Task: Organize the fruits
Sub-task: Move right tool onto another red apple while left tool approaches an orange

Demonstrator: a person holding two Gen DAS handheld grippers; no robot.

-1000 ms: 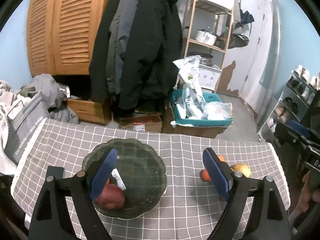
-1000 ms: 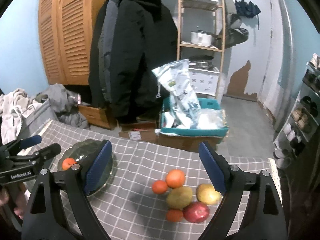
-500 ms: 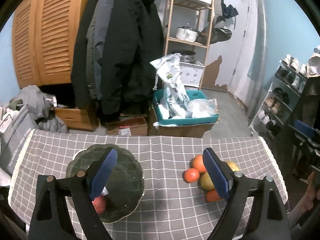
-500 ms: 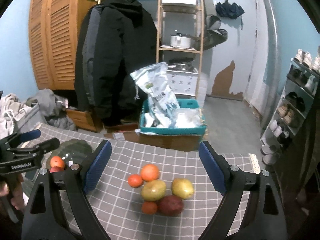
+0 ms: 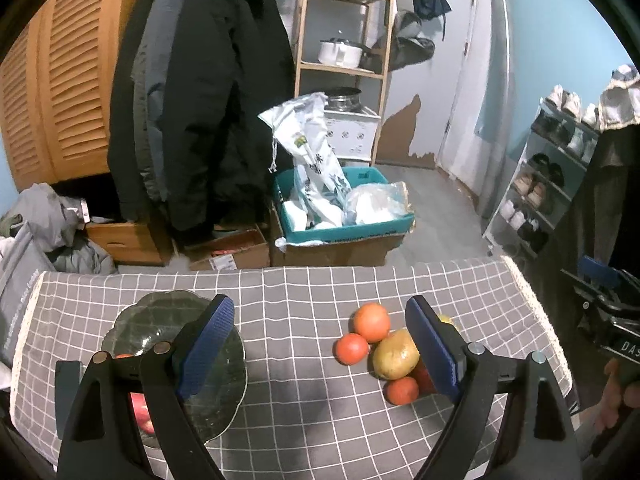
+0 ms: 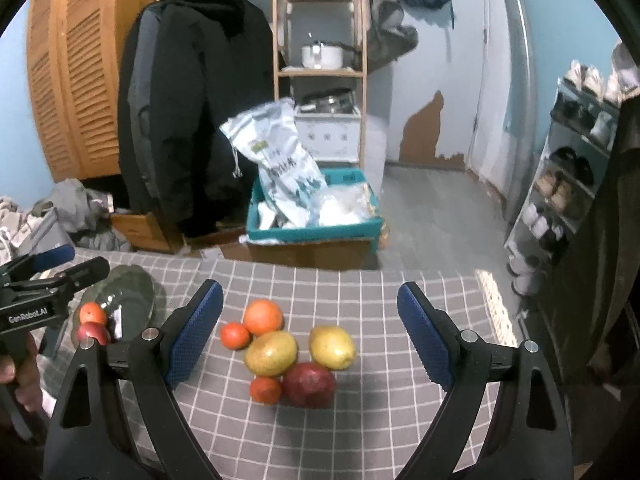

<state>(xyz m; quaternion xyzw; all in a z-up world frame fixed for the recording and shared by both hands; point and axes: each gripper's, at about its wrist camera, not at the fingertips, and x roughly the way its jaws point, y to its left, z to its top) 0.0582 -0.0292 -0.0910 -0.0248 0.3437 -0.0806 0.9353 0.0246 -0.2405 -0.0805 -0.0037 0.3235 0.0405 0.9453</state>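
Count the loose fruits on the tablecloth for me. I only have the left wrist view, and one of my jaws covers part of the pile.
Observer: Six. Your jaw covers most of a yellow fruit and a dark red fruit.
Operator: What's already sorted?
Observer: The green glass plate holds a small orange and a red apple.
Operator: Is the right gripper holding anything?
Observer: No, its jaws stand open with nothing between them.

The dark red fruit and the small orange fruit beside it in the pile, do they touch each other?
Touching. The right wrist view shows the dark red fruit pressed against the small orange fruit at its left side, with no tablecloth visible between them.
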